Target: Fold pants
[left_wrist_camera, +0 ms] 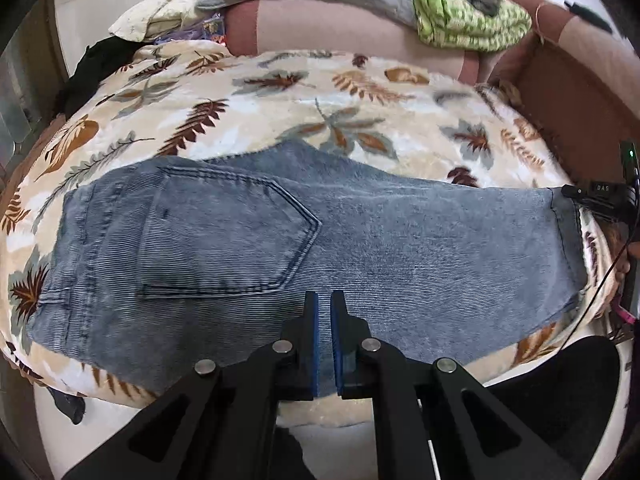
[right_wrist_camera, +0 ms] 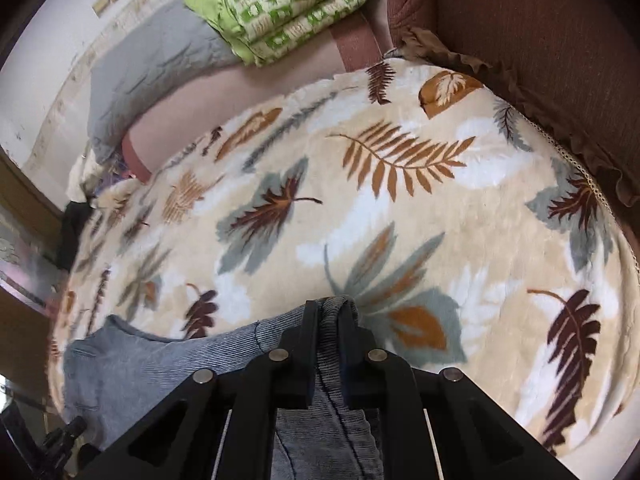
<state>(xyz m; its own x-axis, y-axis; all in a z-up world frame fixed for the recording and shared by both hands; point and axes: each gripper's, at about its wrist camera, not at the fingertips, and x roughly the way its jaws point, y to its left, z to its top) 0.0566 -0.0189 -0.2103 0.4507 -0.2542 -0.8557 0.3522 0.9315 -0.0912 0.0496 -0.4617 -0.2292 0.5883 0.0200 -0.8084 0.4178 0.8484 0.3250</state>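
The jeans point(left_wrist_camera: 304, 240) lie flat on the leaf-print blanket point(left_wrist_camera: 360, 120) covering the bed, waistband at the left, leg hems at the right, already halved lengthwise with the back pocket point(left_wrist_camera: 224, 236) up. The right gripper point(right_wrist_camera: 329, 314) is closed on the hem end, with denim bunched between its fingers. The left gripper point(left_wrist_camera: 325, 304) hovers over the near edge at mid-length, its fingers nearly together with a narrow gap and nothing in them.

The step in hand looks like carrying the hem over to the waistband. To do it well, lift just enough to clear the cloth, keep both layers pinched together, and let the left gripper press the fold line.

The blanket beyond is open; the brown couch arm point(right_wrist_camera: 540, 40) hems in the right, and the near edge drops away.
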